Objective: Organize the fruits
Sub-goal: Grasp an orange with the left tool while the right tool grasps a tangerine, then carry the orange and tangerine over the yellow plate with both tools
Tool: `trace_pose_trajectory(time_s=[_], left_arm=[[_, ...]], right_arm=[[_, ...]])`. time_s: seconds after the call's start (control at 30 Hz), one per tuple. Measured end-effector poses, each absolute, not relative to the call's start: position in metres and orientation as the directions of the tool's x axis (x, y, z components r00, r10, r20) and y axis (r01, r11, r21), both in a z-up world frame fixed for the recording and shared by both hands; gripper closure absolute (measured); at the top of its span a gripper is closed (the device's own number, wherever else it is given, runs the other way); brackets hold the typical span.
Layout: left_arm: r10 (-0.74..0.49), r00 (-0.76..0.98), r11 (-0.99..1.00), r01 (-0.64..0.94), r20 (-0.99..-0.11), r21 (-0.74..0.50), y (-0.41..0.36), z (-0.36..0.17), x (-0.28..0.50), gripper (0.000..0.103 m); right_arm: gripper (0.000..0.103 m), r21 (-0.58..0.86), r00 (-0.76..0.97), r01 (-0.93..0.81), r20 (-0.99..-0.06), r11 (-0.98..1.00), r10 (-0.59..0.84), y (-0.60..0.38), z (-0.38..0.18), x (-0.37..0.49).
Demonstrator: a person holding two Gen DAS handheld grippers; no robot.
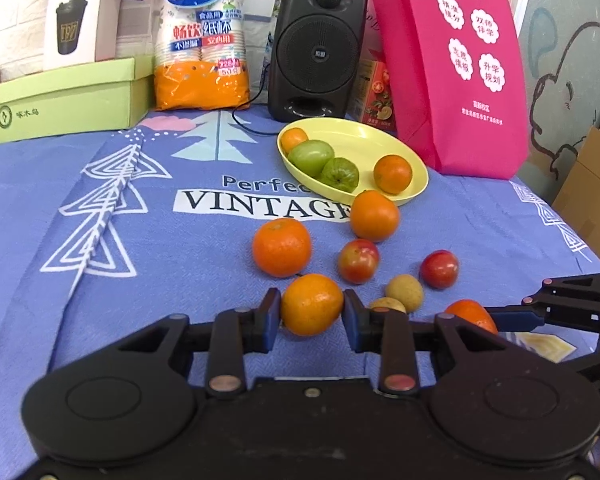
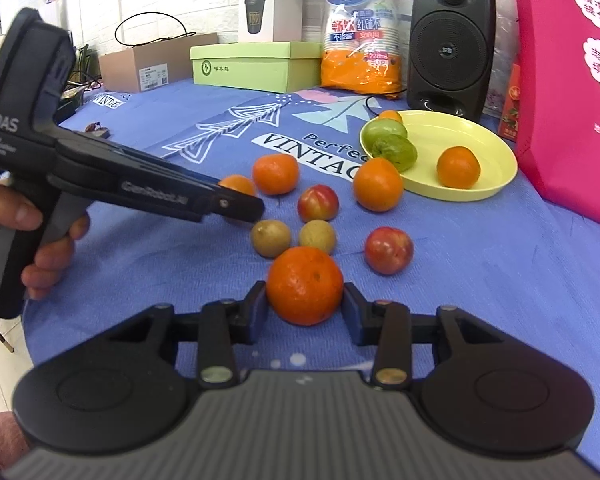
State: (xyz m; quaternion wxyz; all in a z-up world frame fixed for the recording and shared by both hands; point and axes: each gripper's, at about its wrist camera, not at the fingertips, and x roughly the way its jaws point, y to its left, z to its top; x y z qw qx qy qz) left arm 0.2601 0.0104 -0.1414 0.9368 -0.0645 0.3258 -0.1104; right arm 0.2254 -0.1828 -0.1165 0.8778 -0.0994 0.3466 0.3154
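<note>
My left gripper is shut on an orange, held just above the blue cloth. My right gripper is shut on a larger orange. Each gripper shows in the other's view: the left gripper with its orange half hidden, and the right gripper with its orange. The yellow plate holds two oranges and two green fruits. Loose on the cloth lie two oranges, two red fruits and two small brown fruits.
A black speaker with its cable, a pink bag, a pack of paper cups and a green box line the back. The table's edge runs along the right, with cardboard boxes beyond. A person's hand holds the left gripper.
</note>
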Motion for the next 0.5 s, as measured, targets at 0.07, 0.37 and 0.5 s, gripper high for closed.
trace_pose_trajectory(time_s=[0.07,0.37,0.5], left_arm=[[-0.251,0.768,0.967,0.166,-0.59,-0.195,0.011,-0.138,0.253,0.071],[-0.23,0.794,0.973,0.185,-0.563,-0.136,0.014,-0.112,0.232,0.071],[-0.242,0.795,0.97,0.204,-0.555,-0.132,0.014,-0.101,0.235,0.071]], right_arm=[[0.064,0.042,0.565,-0.617,-0.672,0.786,0.479,-0.186,-0.115,0.222],[0.064,0.015,0.602,-0.593,-0.656,0.805,0.456,-0.201,-0.102,0.211],[0.064,0.004,0.631,-0.567,-0.64,0.824,0.438,-0.214,-0.093,0.213]])
